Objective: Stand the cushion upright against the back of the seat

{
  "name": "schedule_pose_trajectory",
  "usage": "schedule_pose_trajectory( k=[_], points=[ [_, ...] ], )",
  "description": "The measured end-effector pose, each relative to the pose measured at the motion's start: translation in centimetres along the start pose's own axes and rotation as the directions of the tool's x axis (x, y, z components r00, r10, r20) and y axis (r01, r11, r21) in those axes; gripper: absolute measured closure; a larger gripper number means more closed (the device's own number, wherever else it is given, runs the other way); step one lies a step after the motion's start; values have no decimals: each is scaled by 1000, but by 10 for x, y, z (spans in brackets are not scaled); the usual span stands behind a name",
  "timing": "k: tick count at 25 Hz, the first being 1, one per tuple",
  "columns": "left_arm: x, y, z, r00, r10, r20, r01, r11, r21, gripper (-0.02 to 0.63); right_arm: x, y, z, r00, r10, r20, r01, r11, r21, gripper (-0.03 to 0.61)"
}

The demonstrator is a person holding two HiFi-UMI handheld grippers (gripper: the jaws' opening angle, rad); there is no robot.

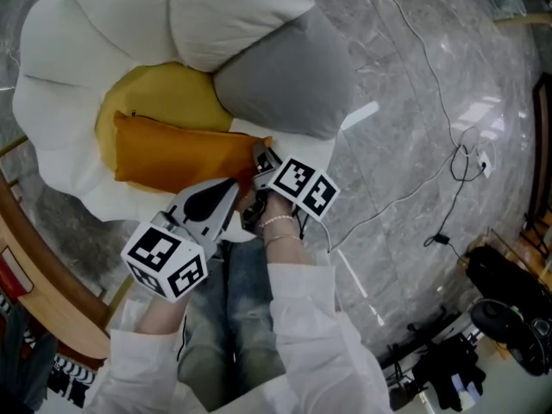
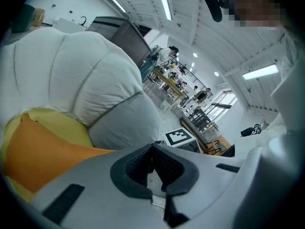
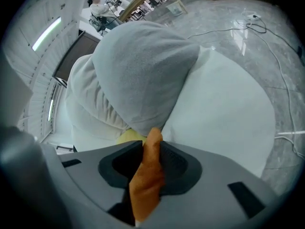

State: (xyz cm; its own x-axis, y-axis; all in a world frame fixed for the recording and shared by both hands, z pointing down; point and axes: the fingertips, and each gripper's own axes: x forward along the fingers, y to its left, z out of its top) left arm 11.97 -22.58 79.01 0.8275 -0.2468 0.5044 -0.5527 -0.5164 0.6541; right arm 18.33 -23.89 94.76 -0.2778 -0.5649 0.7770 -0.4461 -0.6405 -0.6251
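while the orange cushion lies flat across the yellow seat pad, the task looks barely begun: only a grip is made. the right gripper has its jaws pressed onto a corner of the cushion, and its own view shows the orange fabric pinched thin between the two dark pads. from the head view that is the near right corner, at the front edge of the white seat, just below the grey bolster. the left gripper has its jaws together on nothing; the orange cloth shows off to one side in its own view, beside the jaws and not between them. from above it sits close beside the right gripper, and whether it touches the fabric i cannot tell

what is left, as i judge it, is nearly all of the job: the cushion must be raised off the pad, turned onto an edge, carried to the puffy white back and leaned there. held by one corner, so soft a cushion will likely sag, so the free left gripper may be needed along another edge to steady it. the grey bolster crowds the right side of the back, so the open spot seems to be above the yellow pad, toward the left
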Motion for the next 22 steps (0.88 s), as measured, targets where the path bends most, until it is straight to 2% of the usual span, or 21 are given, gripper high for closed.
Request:
schedule_pose_trajectory(
  k=[4, 9, 13, 17, 22],
  points=[
    [-2, -6, -6, 1000, -9, -9, 9, 1000, -18, 607, -9, 9, -6, 1000, 8, 5, -8, 998, -70, 489],
    [-11, -10, -4, 1000, -7, -1, 7, 1000, -5, 606, -26, 23, -18, 1000, 22, 12, -19, 983, -185, 511],
    [-22, -10, 0, 1000, 5, 4, -4, 1000, -3, 607, -41, 36, -30, 999, 30, 15, -26, 977, -214, 520],
    [-36, -17, 4, 1000, 13, 11, -13, 1000, 8, 607, -57, 60, -39, 997, 79, -6, -77, 964, -256, 521],
    [-65, -27, 18, 999, 28, 32, -29, 999, 26, 607, -82, 101, -52, 990, 138, -41, -144, 933, -329, 523]
  ],
)
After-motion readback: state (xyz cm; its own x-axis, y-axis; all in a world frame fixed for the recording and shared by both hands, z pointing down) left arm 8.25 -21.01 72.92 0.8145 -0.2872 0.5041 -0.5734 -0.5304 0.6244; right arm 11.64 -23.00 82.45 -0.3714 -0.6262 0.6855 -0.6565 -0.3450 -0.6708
